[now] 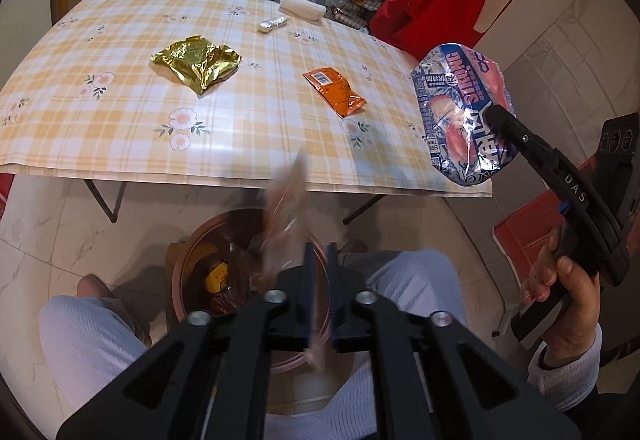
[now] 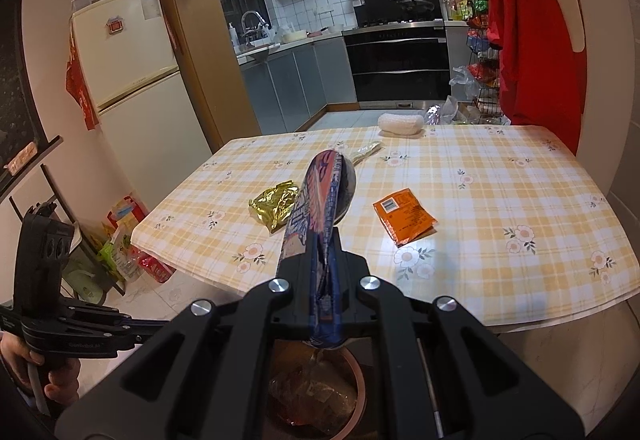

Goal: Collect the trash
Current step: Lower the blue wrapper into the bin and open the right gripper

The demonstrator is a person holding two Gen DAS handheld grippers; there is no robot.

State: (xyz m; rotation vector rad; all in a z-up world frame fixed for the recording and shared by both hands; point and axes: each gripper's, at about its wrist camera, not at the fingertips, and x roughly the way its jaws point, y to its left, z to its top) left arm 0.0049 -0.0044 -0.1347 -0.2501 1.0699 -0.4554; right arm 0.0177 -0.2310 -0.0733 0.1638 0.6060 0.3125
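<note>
The blue-and-white snack bag (image 2: 320, 207) is clamped between the closed fingers of the right gripper (image 2: 324, 240). From the left wrist view its face is seen: glossy crinkled plastic with red lettering, pink-orange food pictures and white print on blue, held up beside the near right corner of the tabletop (image 1: 120, 127). From the right wrist view it is seen edge-on, standing upright above the gripper with its lower end hanging over the brown trash bin (image 2: 360, 380).

The left gripper (image 1: 318, 260) is held over the same bin (image 1: 188, 260), pointed steeply down, its blue pads slightly parted. A blurred, translucent brownish wrapper (image 1: 284, 207) is seen just above and to the left of the fingertips, over the bin mouth; whether it touches the pads cannot be told.

Wrappers already lie in the bin. On the checked floral tabletop lie a crumpled gold foil wrapper (image 1: 196, 63), an orange sachet with a barcode (image 1: 336, 91), a small silvery wrapper (image 1: 273, 23) and a rolled white cloth (image 1: 302, 9).
</note>
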